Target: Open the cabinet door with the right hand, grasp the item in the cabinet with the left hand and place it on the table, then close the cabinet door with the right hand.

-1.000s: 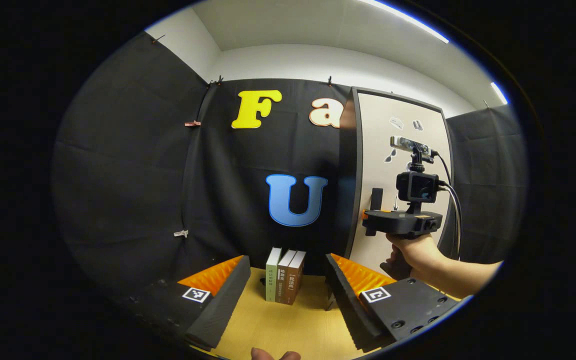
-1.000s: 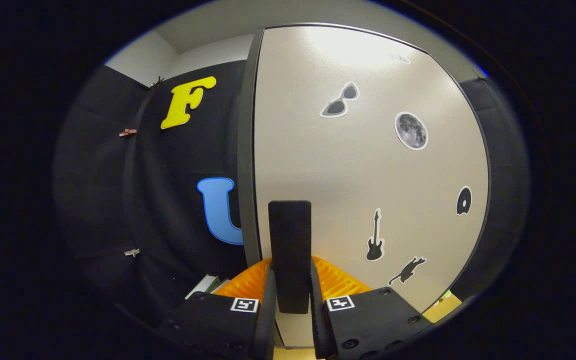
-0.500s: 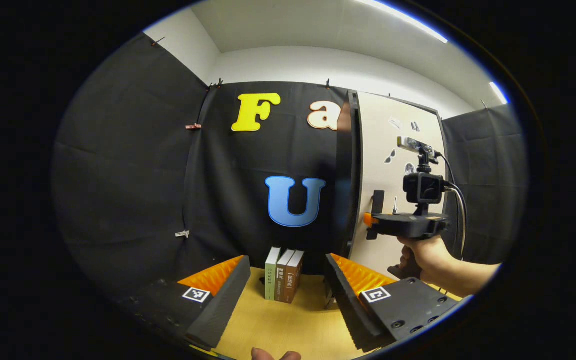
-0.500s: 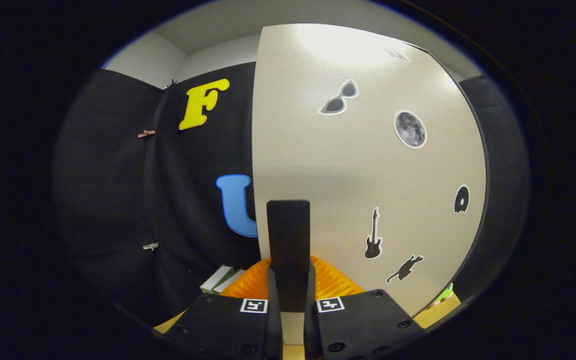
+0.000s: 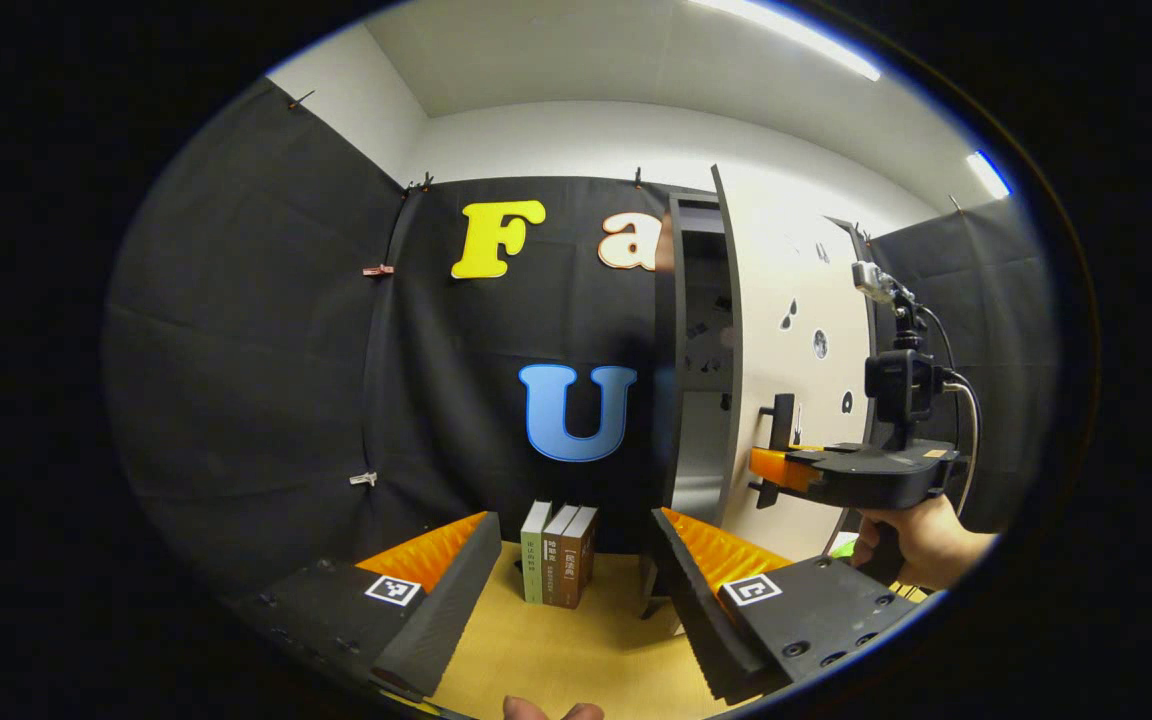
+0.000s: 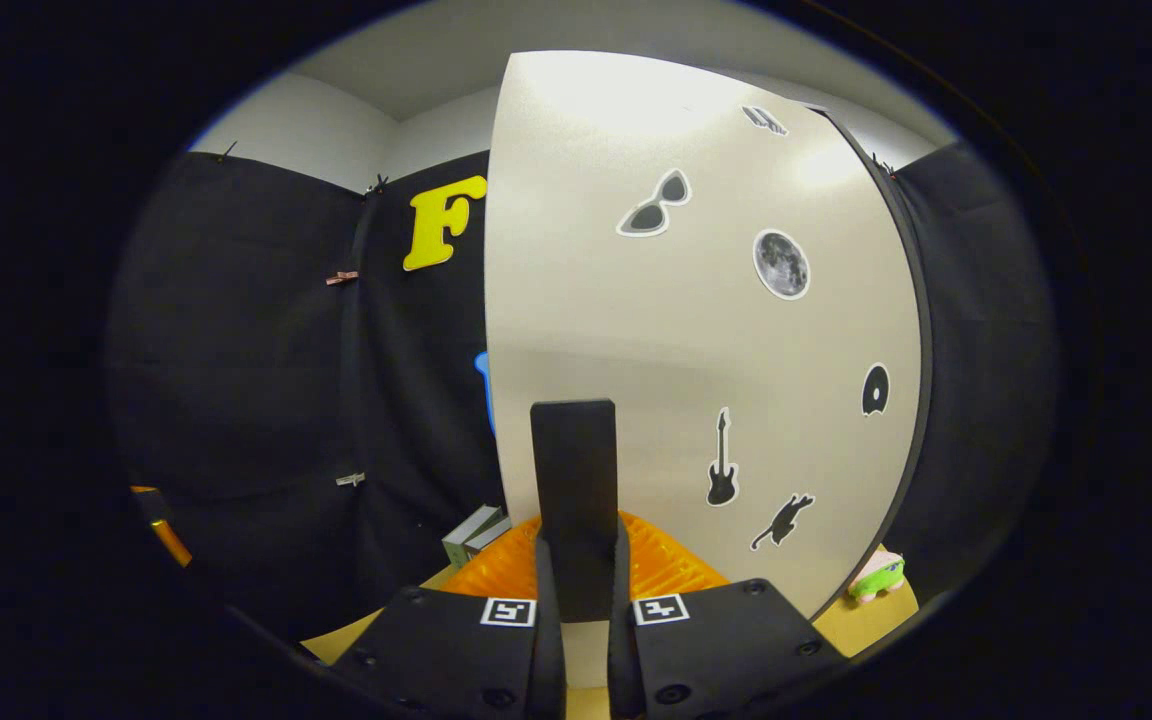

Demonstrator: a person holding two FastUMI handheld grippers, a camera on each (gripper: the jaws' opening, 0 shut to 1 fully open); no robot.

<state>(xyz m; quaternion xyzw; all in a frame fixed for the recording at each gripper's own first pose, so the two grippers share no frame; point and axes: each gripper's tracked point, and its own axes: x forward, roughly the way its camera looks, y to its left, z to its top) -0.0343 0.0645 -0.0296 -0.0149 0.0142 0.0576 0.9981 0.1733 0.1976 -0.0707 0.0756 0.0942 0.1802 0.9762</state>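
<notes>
**Door partly open, right gripper holding the handle; item barely in sight**

The right gripper [image 6: 576, 600] is clamping the dark upright door handle [image 6: 574, 500] with both fingers pressing its sides. The hold sits low on the handle, which is judged to give the person leverage to swing the cabinet door [image 6: 696, 350] about its hinge. In the left gripper view the door [image 5: 786, 330] is standing ajar at about 2 o'clock, its edge turned toward the camera, and a dim strip of the cabinet interior [image 5: 701, 400] is showing beside it.

The left gripper [image 5: 576, 590] is waiting with its fingers spread wide and nothing between them, aimed at the wooden table [image 5: 556, 650] and a row of three books [image 5: 556, 555] at 6 o'clock. It is judged to be holding back until the opening is wide enough to reach in.

A small green and pink toy [image 6: 876, 575] is peeking out past the door's lower edge at 4 o'clock in the right gripper view; it is possibly the item to fetch, though most of it is hidden by the door. The cabinet's shelves are too dark to make out. The hand [image 5: 921, 545] holding the right gripper is cut off at the wrist.
</notes>
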